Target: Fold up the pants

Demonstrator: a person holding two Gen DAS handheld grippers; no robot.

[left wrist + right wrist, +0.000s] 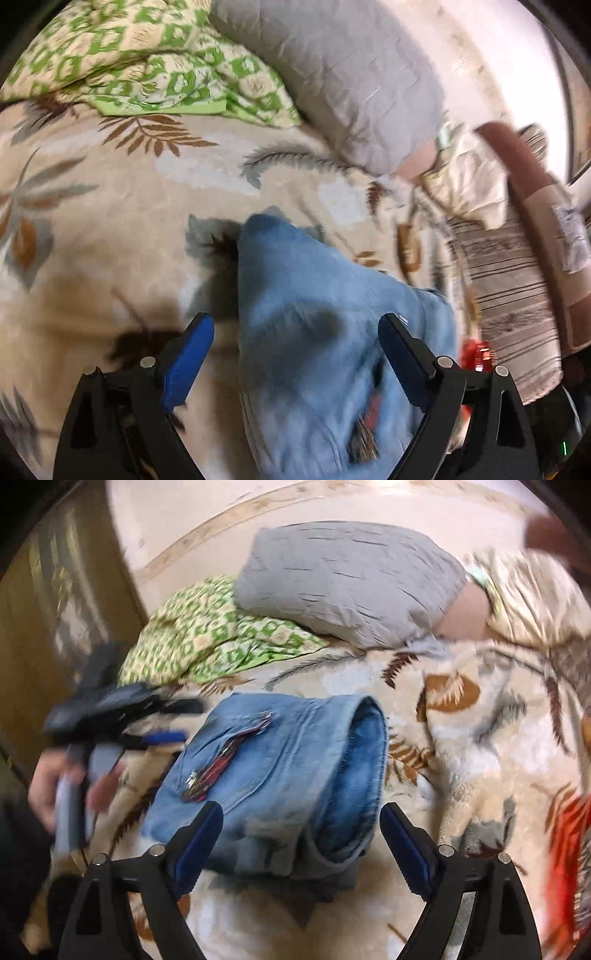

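Right wrist view: folded blue pants (280, 775) lie on the bed (461, 738); both tools, right tool (301, 825) and left tool (295, 338), gape wide, gripping nothing.

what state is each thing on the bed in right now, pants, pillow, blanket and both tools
jeans: folded into a compact bundle, lying on the bed cover, held by neither tool
left tool: open, above the jeans, pads not pressing on them
right tool: open, nothing gripped
grey pillow: lying at the far side, wrinkled
green patterned blanket: bunched up beside the pillow
leaf print bed cover: spread out under the jeans
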